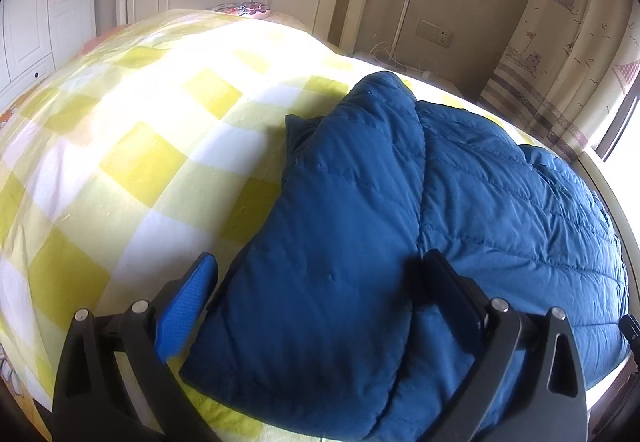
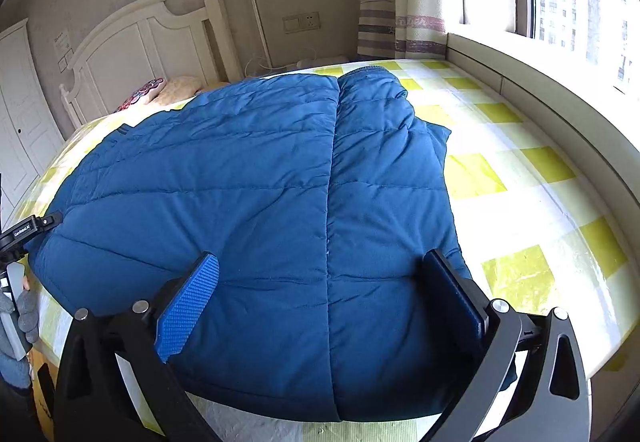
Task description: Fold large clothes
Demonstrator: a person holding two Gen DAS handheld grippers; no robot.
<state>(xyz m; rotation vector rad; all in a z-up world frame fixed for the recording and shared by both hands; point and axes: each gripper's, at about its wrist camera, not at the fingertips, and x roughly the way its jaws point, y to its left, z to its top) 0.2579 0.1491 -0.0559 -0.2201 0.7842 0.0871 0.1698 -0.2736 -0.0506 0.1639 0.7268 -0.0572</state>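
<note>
A blue quilted jacket [image 2: 256, 194] lies flat on the bed, filling the centre of the right wrist view. Its long axis runs from the bottom of that frame up toward the headboard [image 2: 132, 42] at upper left. A straight seam or fold line runs up the middle, and a narrower panel, seemingly a sleeve folded inward, lies to the right of it, ending in a rounded end near the top centre. In the left wrist view the jacket [image 1: 400, 222] occupies the lower right, with a folded panel reaching up to a rounded tip at centre right.

The jacket's near edge lies along the bottom of both frames, close to the bed's edge. Its right edge in the right wrist view is ragged, with a small flap poking out.

The left gripper [image 1: 320, 306] has its fingers spread wide, poised over the jacket's lower panel, gripping nothing. The right gripper [image 2: 324, 306] is likewise spread wide above the near hem, with nothing between its fingers. At the far left of the right wrist view, a gloved hand [image 2: 22, 318] holds the other tool.

The yellow checked bedsheet [image 1: 140, 162] lies bare across the whole left half of the left wrist view, and a strip of it runs right of the jacket up to the window ledge [image 2: 532, 82]. A curtain [image 2: 400, 2] hangs at the top centre.
</note>
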